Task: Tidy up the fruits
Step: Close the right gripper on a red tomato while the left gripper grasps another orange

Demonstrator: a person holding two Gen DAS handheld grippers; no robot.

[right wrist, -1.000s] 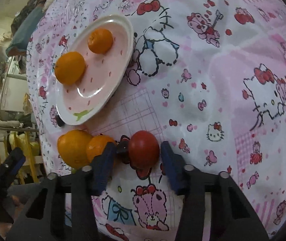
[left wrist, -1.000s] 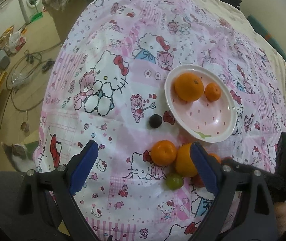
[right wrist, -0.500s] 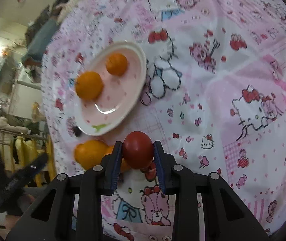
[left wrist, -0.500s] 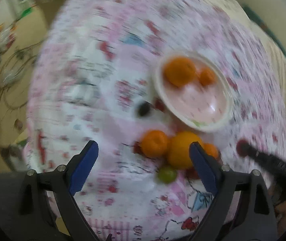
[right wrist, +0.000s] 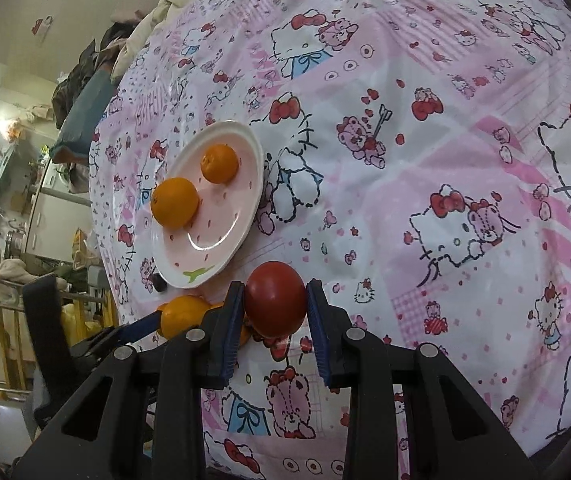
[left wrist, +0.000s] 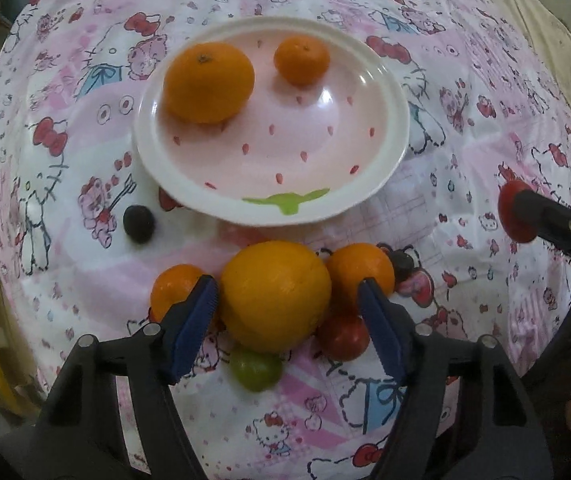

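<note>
You're pinching the red tomato (right wrist: pixel 275 299) in your right tongs (right wrist: pixel 273 312); left tongs (left wrist: pixel 287 312), spread, are straddling the big orange (left wrist: pixel 275 294), risking nudging neighbours.

The near half of the pink plate (left wrist: pixel 381 176) lay bare, while a large orange (left wrist: pixel 208 82) and a small mandarin (left wrist: pixel 302 61) took up its far side. In front of the plate, a big orange (left wrist: pixel 275 294) filled the gap between the left gripper's (left wrist: pixel 287 312) spread fingers, hemmed by a mandarin (left wrist: pixel 175 292), another orange (left wrist: pixel 359 270), a red tomato (left wrist: pixel 343 336) and a green fruit (left wrist: pixel 255 368). A dark plum (left wrist: pixel 138 224) sat just beside the plate's left rim. The cloth (right wrist: pixel 465 160) right of the plate lay bare.
</note>
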